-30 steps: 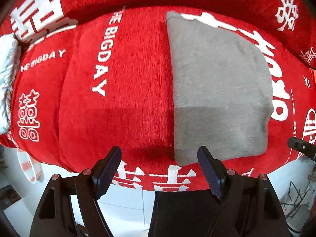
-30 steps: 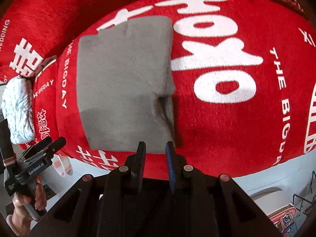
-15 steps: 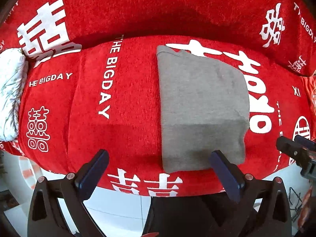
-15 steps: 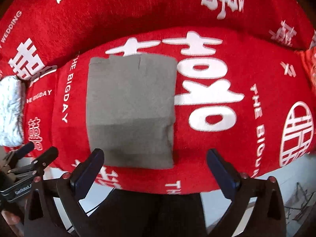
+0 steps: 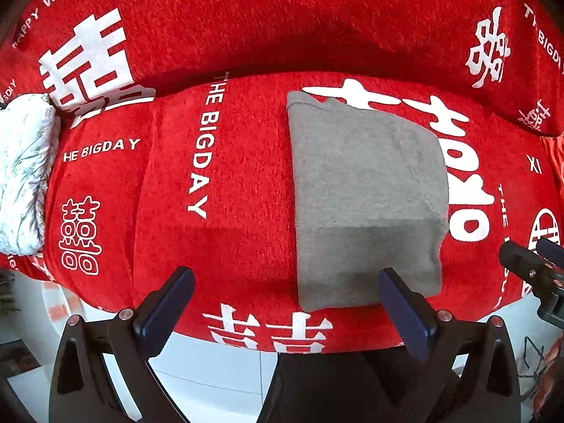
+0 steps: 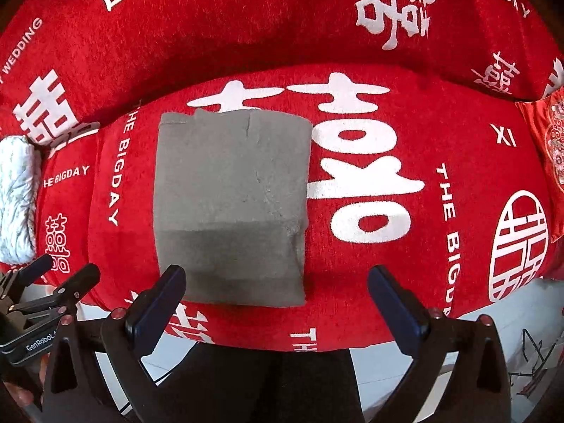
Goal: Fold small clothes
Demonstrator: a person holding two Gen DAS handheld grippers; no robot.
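A grey garment (image 5: 366, 197) lies folded into a flat rectangle on the red sofa seat (image 5: 218, 190); the right wrist view shows the same grey garment (image 6: 232, 204) left of centre. My left gripper (image 5: 285, 303) hangs above its near left corner, jaws wide open and empty. Above the near right edge of the cloth, my right gripper (image 6: 276, 299) is also wide open and holds nothing. Each gripper shows at the edge of the other's view: the right gripper (image 5: 532, 268) and the left gripper (image 6: 46, 292).
A red cover with white characters and lettering drapes the seat and the sofa backrest (image 6: 246, 24). A white patterned bundle (image 5: 24, 172) lies at the seat's left end. A red embroidered cushion (image 6: 553, 155) sits at the right. Pale floor (image 5: 211, 370) shows below the seat's front edge.
Both grippers opened wide, the right from nearly shut at the garment's near right corner, and rose away from the seat. The garment stays flat on the seat.
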